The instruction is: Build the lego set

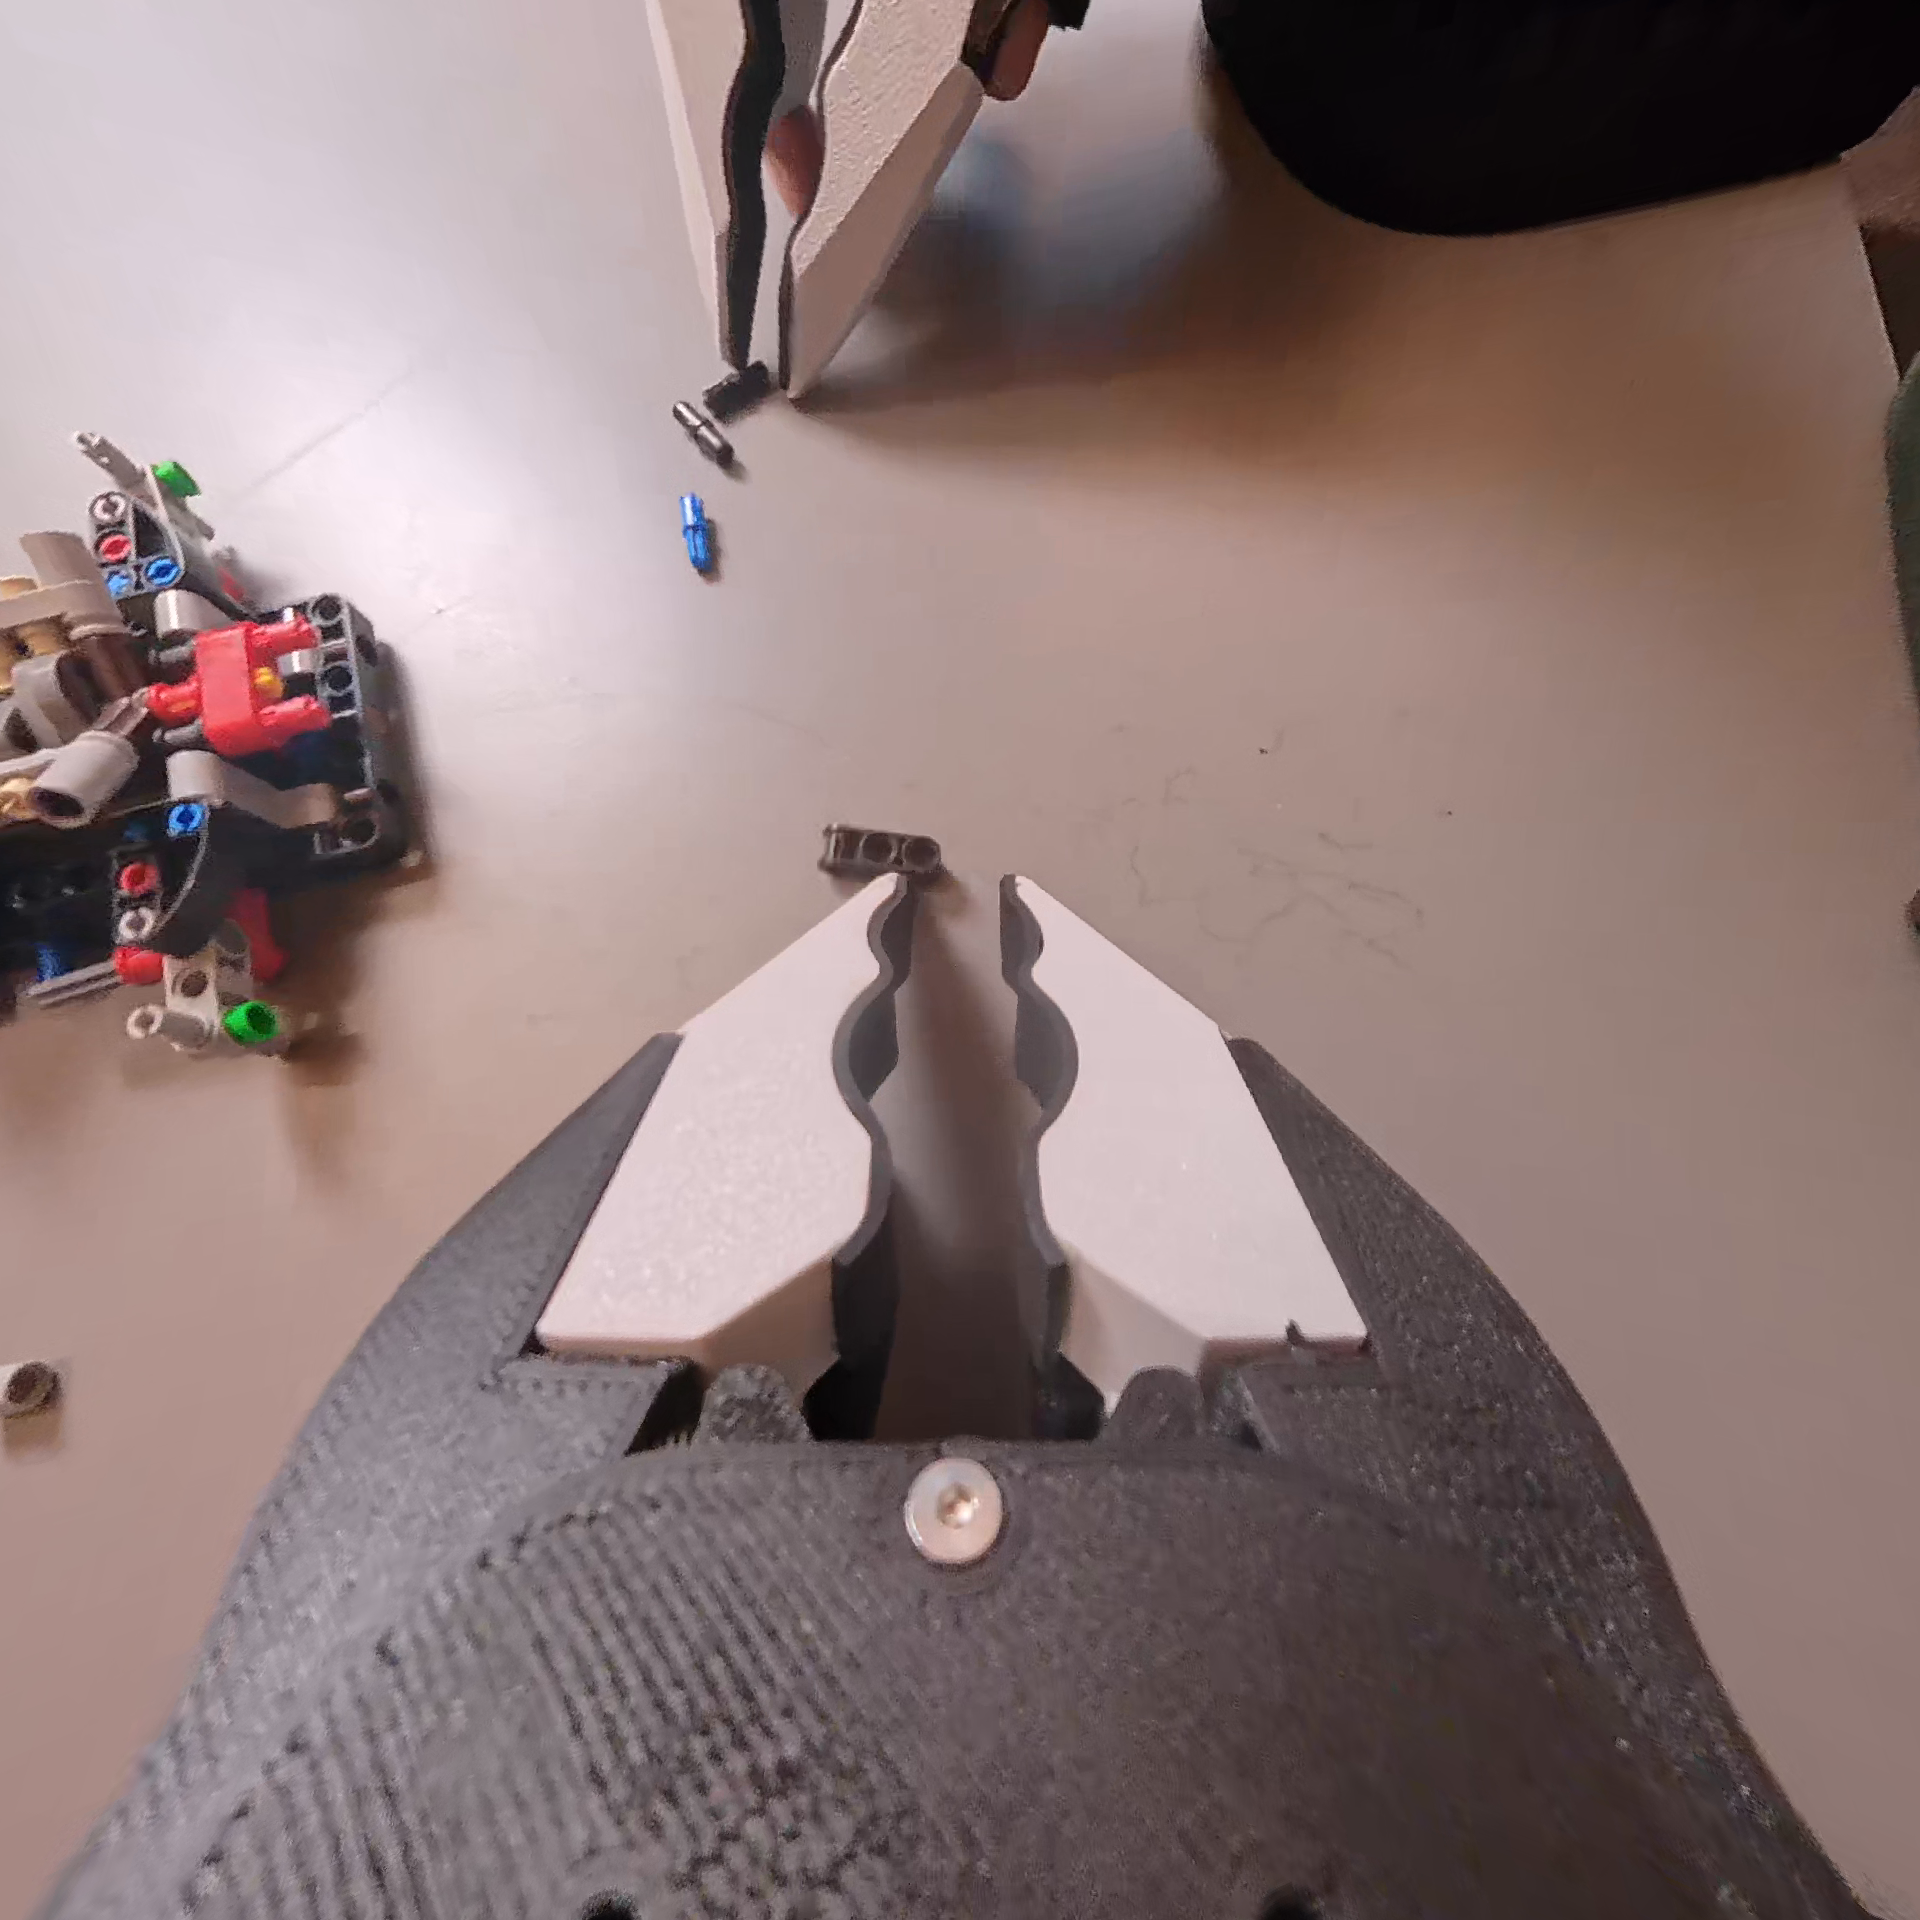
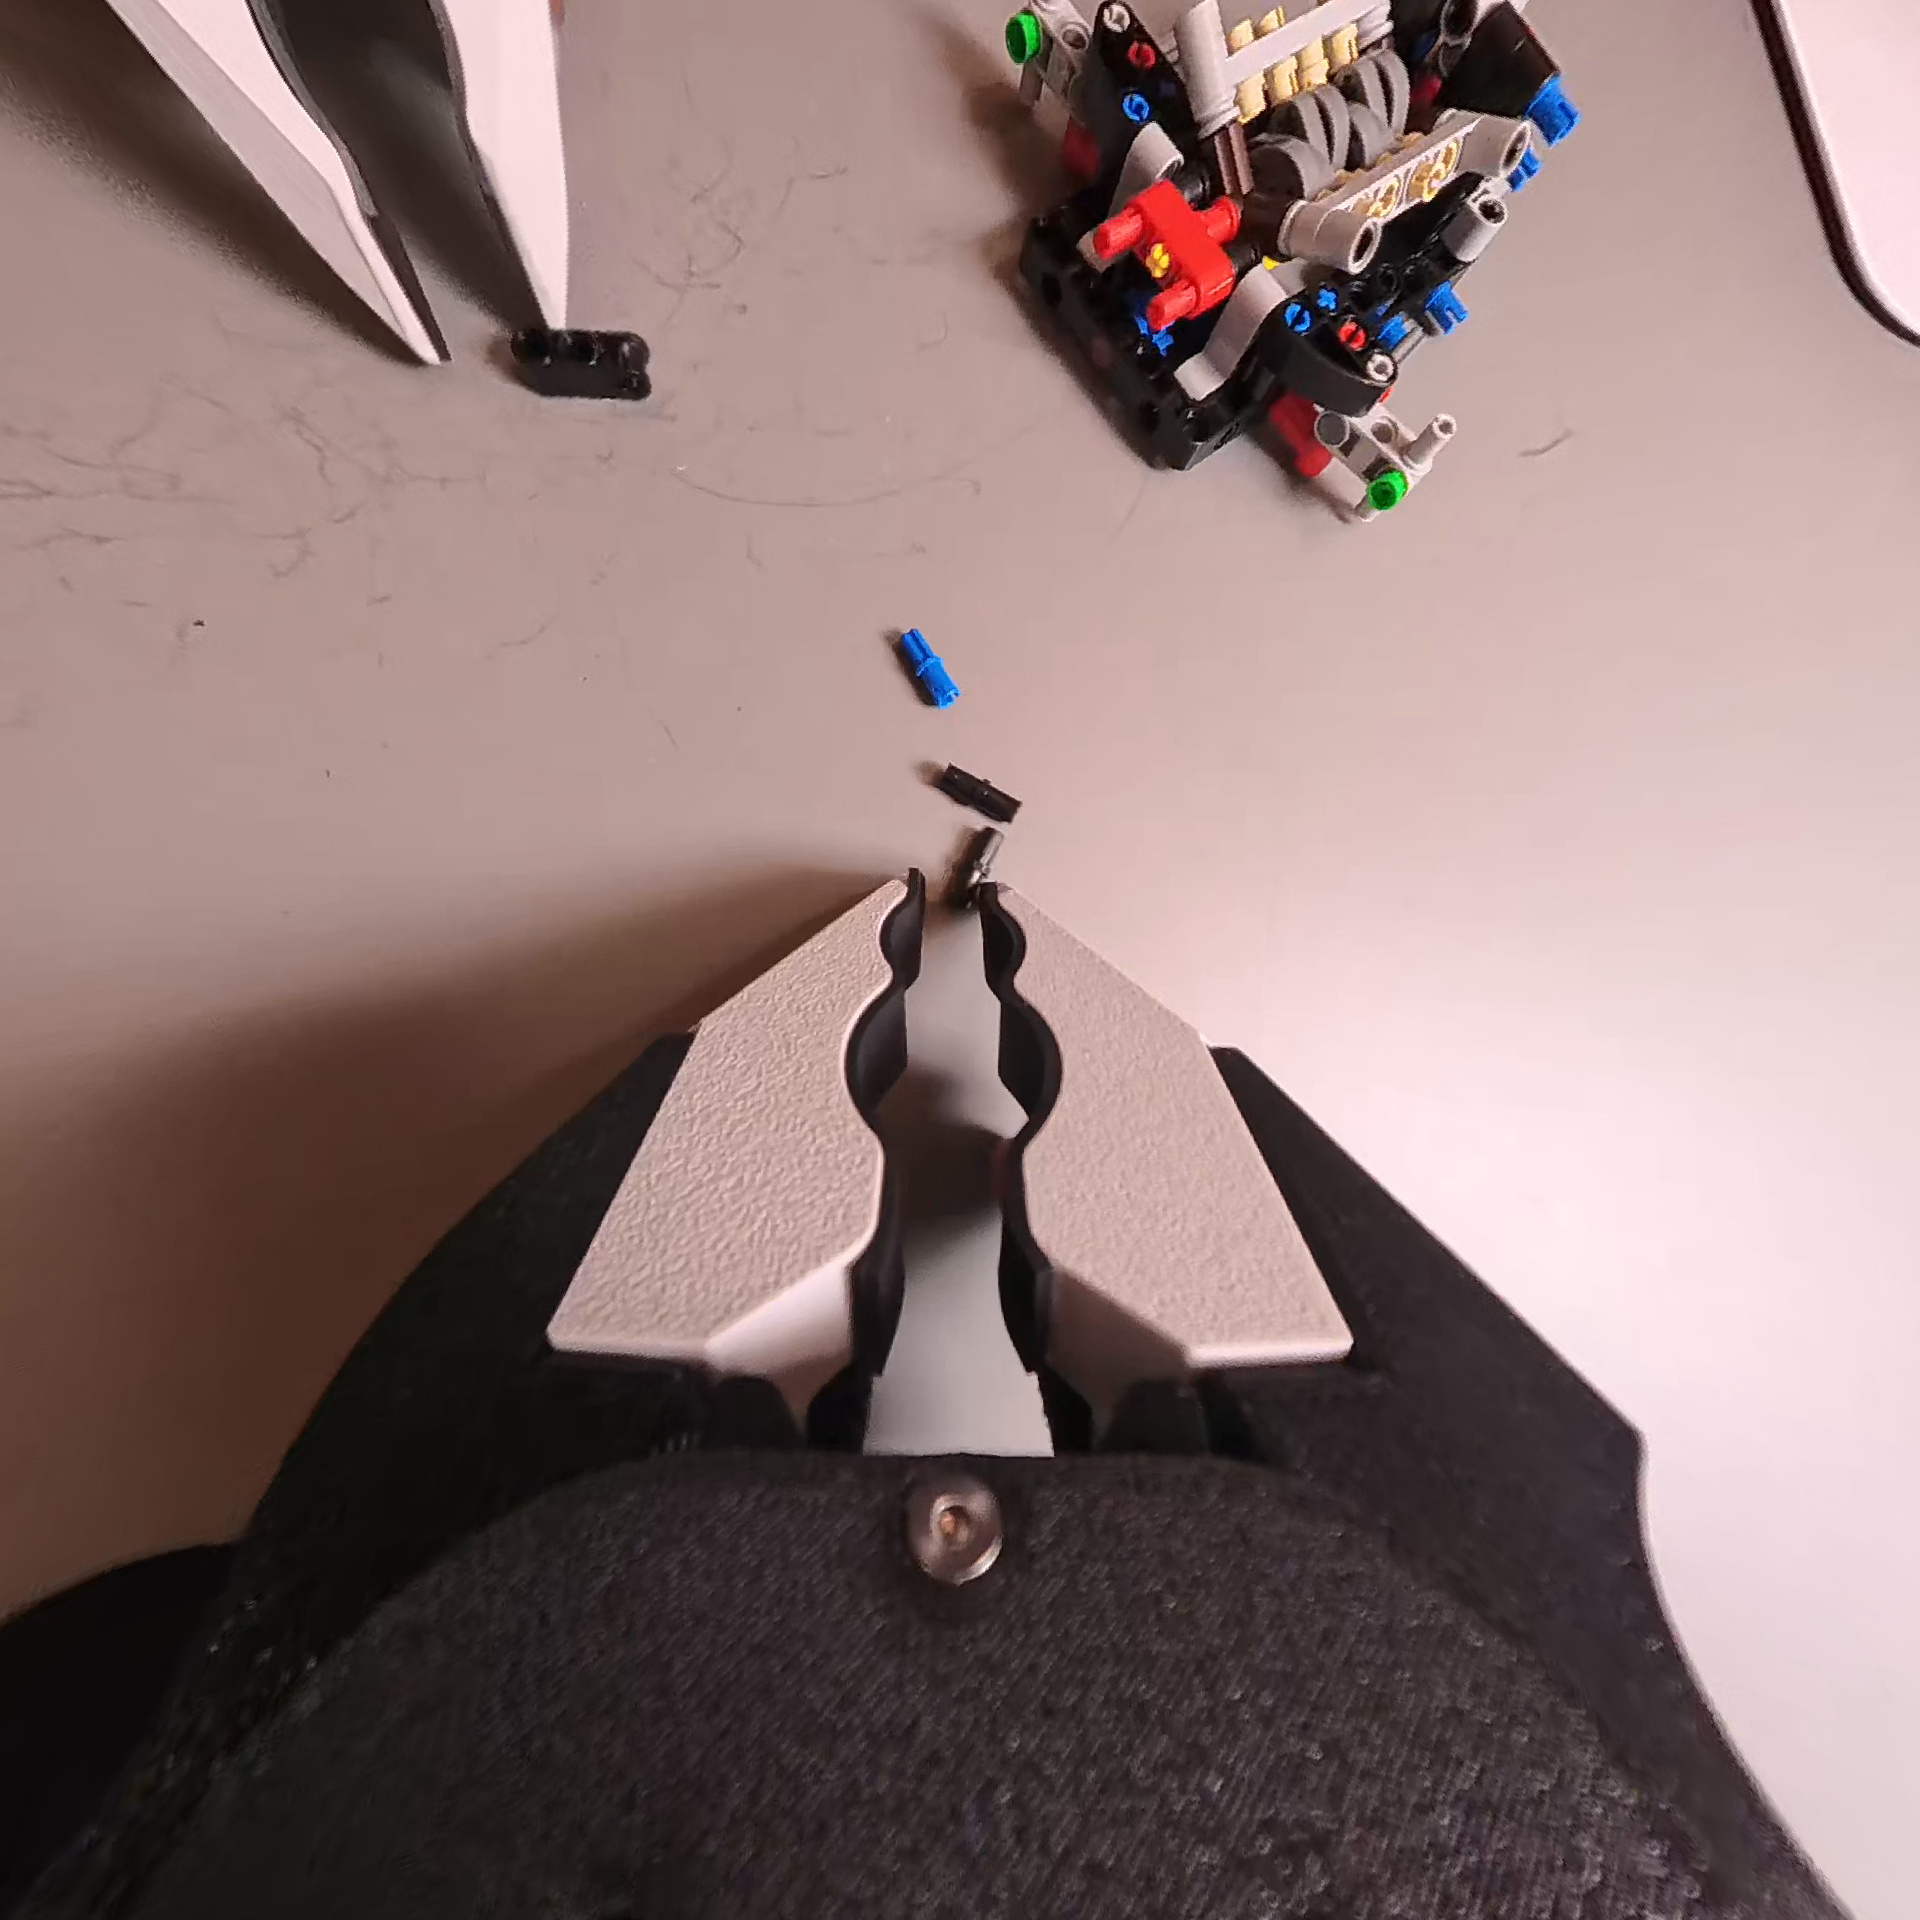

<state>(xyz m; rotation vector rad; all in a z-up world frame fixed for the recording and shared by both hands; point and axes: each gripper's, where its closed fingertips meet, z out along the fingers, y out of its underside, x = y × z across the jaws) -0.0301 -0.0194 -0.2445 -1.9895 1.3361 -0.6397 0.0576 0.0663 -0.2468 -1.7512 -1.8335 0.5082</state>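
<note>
The partly built lego model (image 1: 208,727), black frame with red, grey, blue and green parts, stands on the table at the left; it also shows in the right wrist view (image 2: 1288,239). My left gripper (image 1: 956,883) is open and empty, its tips just behind a small black three-hole beam (image 1: 881,850). My right gripper (image 2: 948,891) is slightly open and empty, with its tips at a dark pin (image 2: 982,857) lying on the table. A second black pin (image 2: 982,787) and a blue pin (image 2: 928,668) lie just beyond.
A small round tan piece (image 1: 29,1387) lies at the left edge. A large dark object (image 1: 1558,104) sits at the far right of the table. A white curved object (image 2: 1849,156) shows at the top right. The beige table (image 1: 1351,623) is scuffed. One gripper's finger ends stand about 12 cm off the other's. The blue pin (image 2: 928,668) is closer to my right gripper, around 4 cm from its tips; the left tips are 9 cm off. Seen from the left wrist view (image 1: 695,527) as well.
</note>
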